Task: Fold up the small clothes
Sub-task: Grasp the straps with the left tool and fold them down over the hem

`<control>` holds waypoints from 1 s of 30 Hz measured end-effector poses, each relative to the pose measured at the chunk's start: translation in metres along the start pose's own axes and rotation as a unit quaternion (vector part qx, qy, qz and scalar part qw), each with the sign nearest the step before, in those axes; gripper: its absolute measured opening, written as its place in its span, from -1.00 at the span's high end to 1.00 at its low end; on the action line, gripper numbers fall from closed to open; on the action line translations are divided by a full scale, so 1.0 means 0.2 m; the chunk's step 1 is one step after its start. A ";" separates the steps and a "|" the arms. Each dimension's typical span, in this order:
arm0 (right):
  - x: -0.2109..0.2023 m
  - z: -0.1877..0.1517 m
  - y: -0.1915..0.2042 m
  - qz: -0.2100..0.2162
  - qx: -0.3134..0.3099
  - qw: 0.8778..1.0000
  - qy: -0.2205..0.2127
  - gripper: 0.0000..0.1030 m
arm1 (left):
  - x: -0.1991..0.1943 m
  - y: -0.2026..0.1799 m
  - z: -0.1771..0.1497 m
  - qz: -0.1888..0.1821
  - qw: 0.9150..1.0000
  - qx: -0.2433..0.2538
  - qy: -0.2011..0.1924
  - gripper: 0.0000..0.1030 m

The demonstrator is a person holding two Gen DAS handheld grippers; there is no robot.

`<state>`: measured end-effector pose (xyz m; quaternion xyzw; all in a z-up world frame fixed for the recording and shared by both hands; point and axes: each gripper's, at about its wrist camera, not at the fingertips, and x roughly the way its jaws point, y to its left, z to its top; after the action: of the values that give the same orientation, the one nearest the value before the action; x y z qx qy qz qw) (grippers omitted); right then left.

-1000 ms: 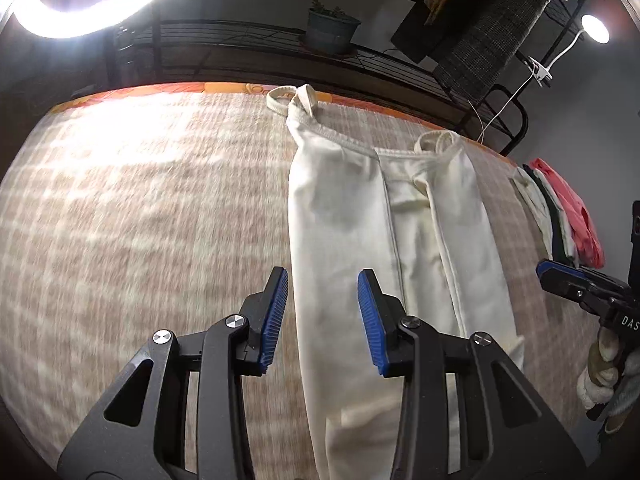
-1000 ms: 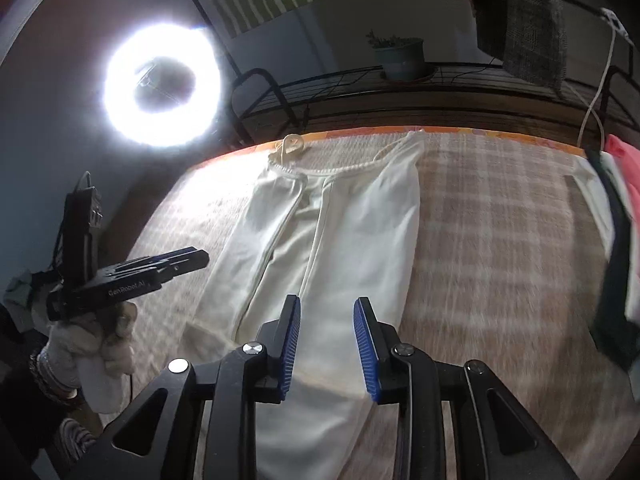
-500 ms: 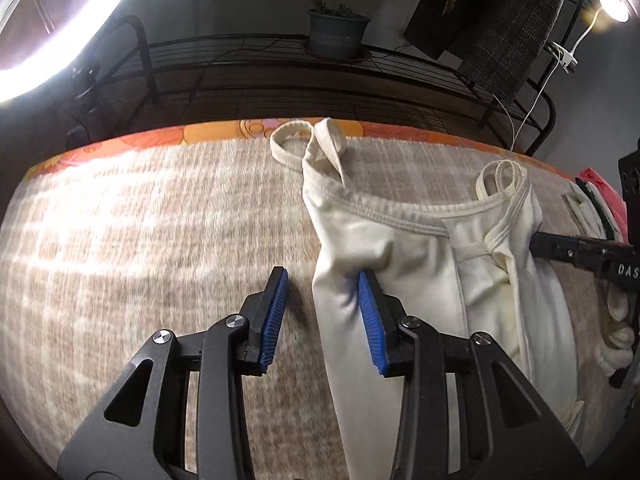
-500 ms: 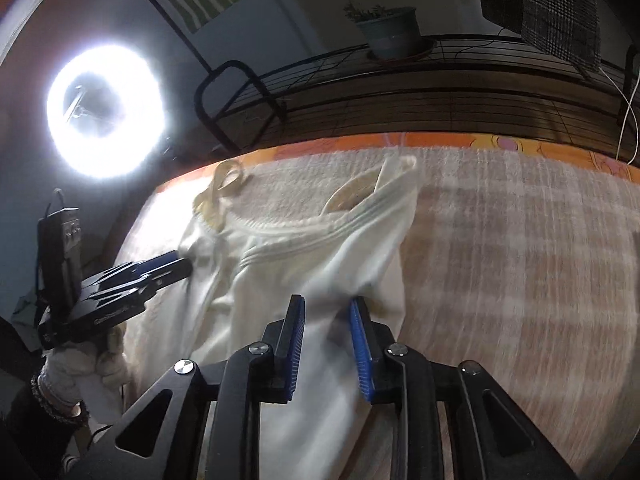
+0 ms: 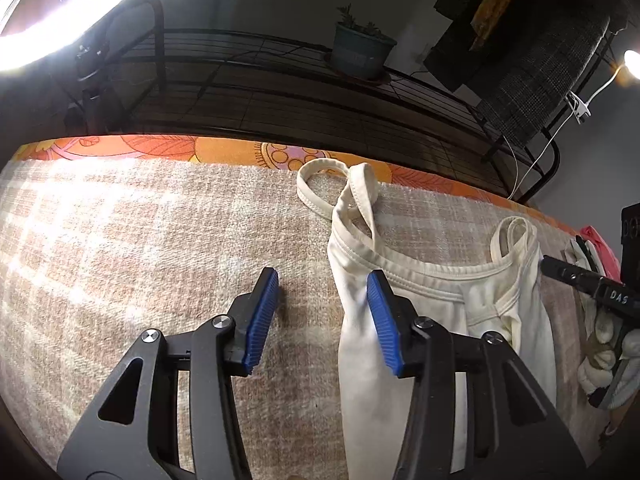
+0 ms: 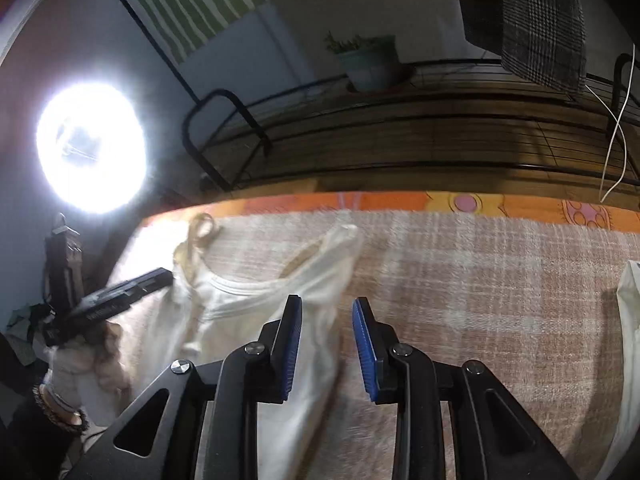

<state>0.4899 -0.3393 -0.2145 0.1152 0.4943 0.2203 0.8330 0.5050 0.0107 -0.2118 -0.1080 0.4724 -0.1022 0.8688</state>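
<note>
A cream strappy top (image 5: pixel 440 312) lies flat on the plaid blanket (image 5: pixel 140 260), its two shoulder straps pointing to the far edge. My left gripper (image 5: pixel 322 312) is open, low over the top's left upper corner, with the garment's edge at its right finger. In the right wrist view the same top (image 6: pixel 248 308) lies left of centre. My right gripper (image 6: pixel 326 336) is open over the top's right upper edge. Each gripper also shows in the other's view, the right (image 5: pixel 580 284) and the left (image 6: pixel 120 296).
An orange patterned sheet (image 5: pixel 224 152) borders the blanket's far edge. A black metal rack (image 5: pixel 280 92) with a potted plant (image 5: pixel 360 48) stands behind. Folded clothes (image 5: pixel 596 248) lie at the right. A ring light (image 6: pixel 92 148) glares at the left.
Both grippers moved forward along the top, from near its lower half up to its neckline corners. Both stayed open.
</note>
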 end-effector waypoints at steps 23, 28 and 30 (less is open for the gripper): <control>-0.07 0.06 0.16 -0.009 -0.026 0.999 -0.032 1.00 | -0.15 -0.13 0.01 -0.002 0.999 0.022 -0.034 0.95; -0.21 0.02 0.25 -0.009 -0.044 0.998 -0.044 1.00 | -0.34 -0.17 -0.03 -0.009 0.998 0.026 -0.052 0.95; -0.27 0.00 0.28 -0.009 -0.047 0.998 -0.049 1.00 | -0.42 -0.18 -0.07 -0.010 0.998 0.026 -0.059 0.95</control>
<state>0.4540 -0.3160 -0.1504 0.0825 0.4429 0.2297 0.8627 0.4457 -0.0006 -0.1413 -0.0957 0.4161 -0.1165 0.8967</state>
